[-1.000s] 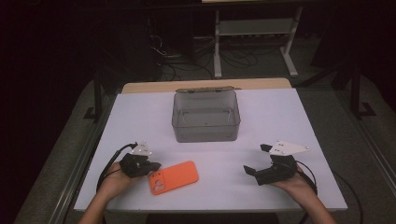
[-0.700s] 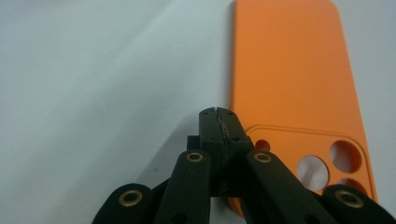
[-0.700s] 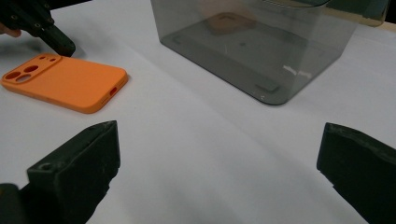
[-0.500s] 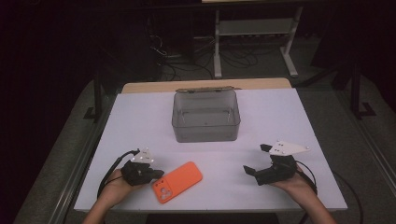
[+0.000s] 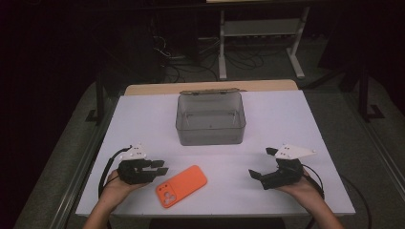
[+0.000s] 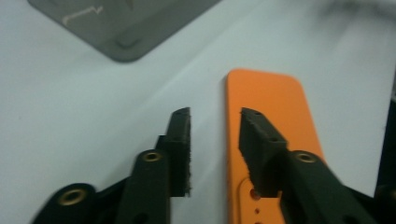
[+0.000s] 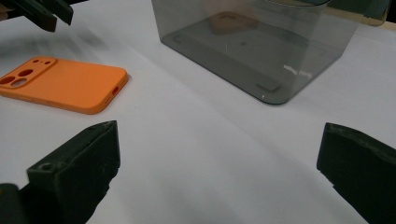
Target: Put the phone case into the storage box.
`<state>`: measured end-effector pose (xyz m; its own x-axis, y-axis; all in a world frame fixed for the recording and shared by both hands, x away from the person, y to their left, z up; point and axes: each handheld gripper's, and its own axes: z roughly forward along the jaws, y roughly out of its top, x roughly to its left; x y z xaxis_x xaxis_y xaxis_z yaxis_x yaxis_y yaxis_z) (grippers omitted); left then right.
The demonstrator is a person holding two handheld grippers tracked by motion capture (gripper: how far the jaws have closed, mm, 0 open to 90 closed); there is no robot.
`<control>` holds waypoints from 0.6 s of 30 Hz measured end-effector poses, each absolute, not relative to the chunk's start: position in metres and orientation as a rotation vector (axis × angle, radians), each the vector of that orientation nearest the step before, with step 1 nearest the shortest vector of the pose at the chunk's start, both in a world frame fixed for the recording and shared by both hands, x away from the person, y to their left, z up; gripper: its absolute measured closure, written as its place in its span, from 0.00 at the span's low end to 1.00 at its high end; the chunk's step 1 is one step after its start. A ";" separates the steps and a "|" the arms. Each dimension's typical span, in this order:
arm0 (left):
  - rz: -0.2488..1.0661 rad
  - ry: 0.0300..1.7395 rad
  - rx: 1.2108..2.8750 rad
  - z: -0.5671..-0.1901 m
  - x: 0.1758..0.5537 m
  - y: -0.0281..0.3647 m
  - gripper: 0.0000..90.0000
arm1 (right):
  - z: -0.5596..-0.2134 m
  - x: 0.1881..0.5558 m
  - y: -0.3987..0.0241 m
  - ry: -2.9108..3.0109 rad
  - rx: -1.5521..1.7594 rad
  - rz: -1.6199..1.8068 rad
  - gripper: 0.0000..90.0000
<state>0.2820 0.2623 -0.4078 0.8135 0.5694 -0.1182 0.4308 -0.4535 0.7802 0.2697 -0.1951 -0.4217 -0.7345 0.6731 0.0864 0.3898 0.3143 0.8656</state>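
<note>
**Left gripper parts its jaws beside orange phone case**

On a white table (image 5: 143,119), a person's left gripper (image 5: 161,167) sits low at the near left, its two black jaws pointing toward an orange phone case (image 5: 181,186) that lies flat, camera cut-outs facing up, just beside the tips. The jaws have just been opening and now stand a narrow gap apart. In the left gripper view, the gripper (image 6: 215,135) shows that gap over bare table at the long edge of the phone case (image 6: 266,102); one jaw overlaps the case's edge in the picture, the other stands over the white surface. Whether a pad touches the case cannot be told; nothing is pinched between them.

The right gripper (image 5: 261,164) rests at the near right, well apart from the case, its jaws spread wide and holding nothing. In the right gripper view, the same wide spread (image 7: 217,154) frames bare table, with the phone case (image 7: 65,84) off to the left.

A clear grey plastic bin (image 5: 210,119) stands open-topped at the middle of the table, farther from the person, apart from both grippers and the case.
</note>
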 end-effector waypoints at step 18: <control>0.295 0.678 1.932 -0.422 0.273 0.262 0.00 | -0.421 0.269 -0.195 2.292 0.946 1.391 0.00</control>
